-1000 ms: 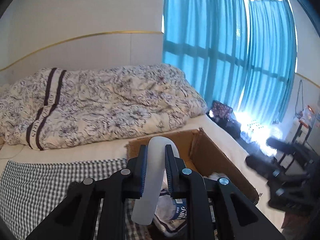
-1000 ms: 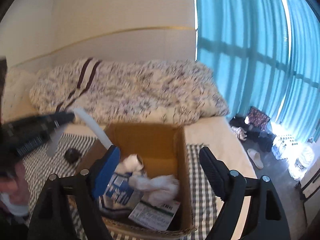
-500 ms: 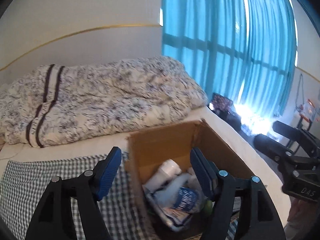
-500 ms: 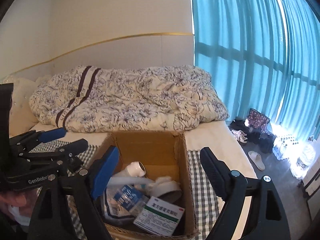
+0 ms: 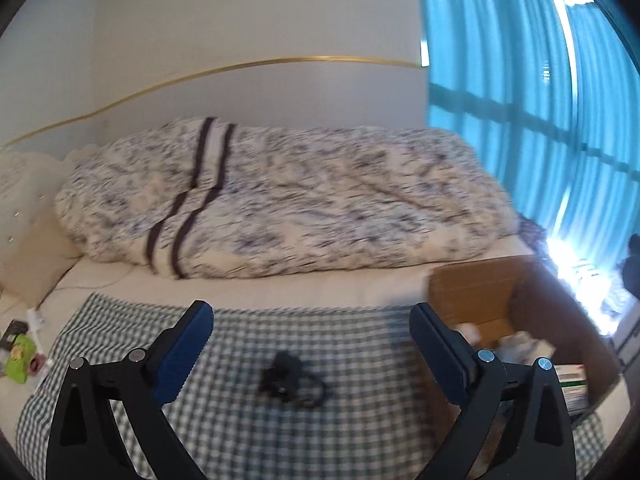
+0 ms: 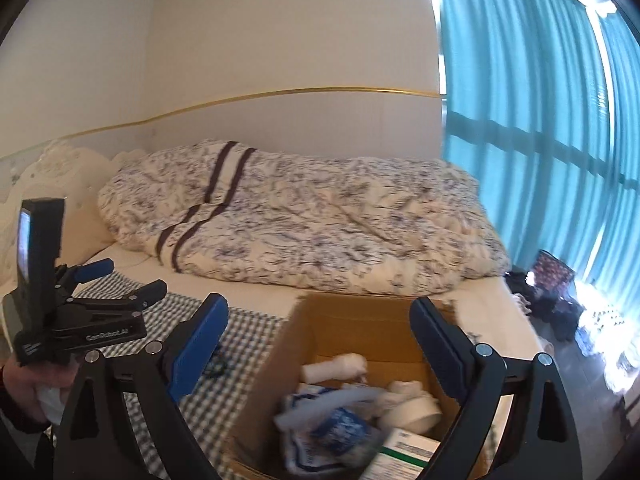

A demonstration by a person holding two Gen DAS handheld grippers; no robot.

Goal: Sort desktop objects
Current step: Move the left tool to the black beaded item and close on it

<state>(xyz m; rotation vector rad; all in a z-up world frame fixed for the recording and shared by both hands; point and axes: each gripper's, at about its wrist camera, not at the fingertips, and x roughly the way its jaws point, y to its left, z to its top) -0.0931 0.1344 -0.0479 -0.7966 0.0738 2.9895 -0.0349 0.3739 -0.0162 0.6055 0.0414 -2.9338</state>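
My left gripper (image 5: pixel 312 320) is open with nothing in it, above a small black object with a cord (image 5: pixel 290 376) lying on the checkered cloth (image 5: pixel 240 420). The cardboard box (image 5: pixel 472 292) stands to its right. My right gripper (image 6: pixel 320 320) is open over that box (image 6: pixel 352 316), which holds a white bottle (image 6: pixel 336 364), a blue-and-white packet (image 6: pixel 336 428), a white roll (image 6: pixel 412 404) and a green-and-white medicine box (image 6: pixel 404 456). In the right wrist view the left gripper (image 6: pixel 128 280) shows at the left, held by a hand (image 6: pixel 20 384).
A flowered quilt (image 5: pixel 280 208) is heaped on the bed behind the cloth. A green packet (image 5: pixel 18 356) and small items lie at the far left. Blue curtains (image 6: pixel 540 140) cover the window on the right, with bags on the floor (image 6: pixel 552 292) beneath them.
The left gripper opened and let go of the white bottle, which now lies in the box. It then swung left, away from the box, over the checkered cloth. The right gripper stayed open.
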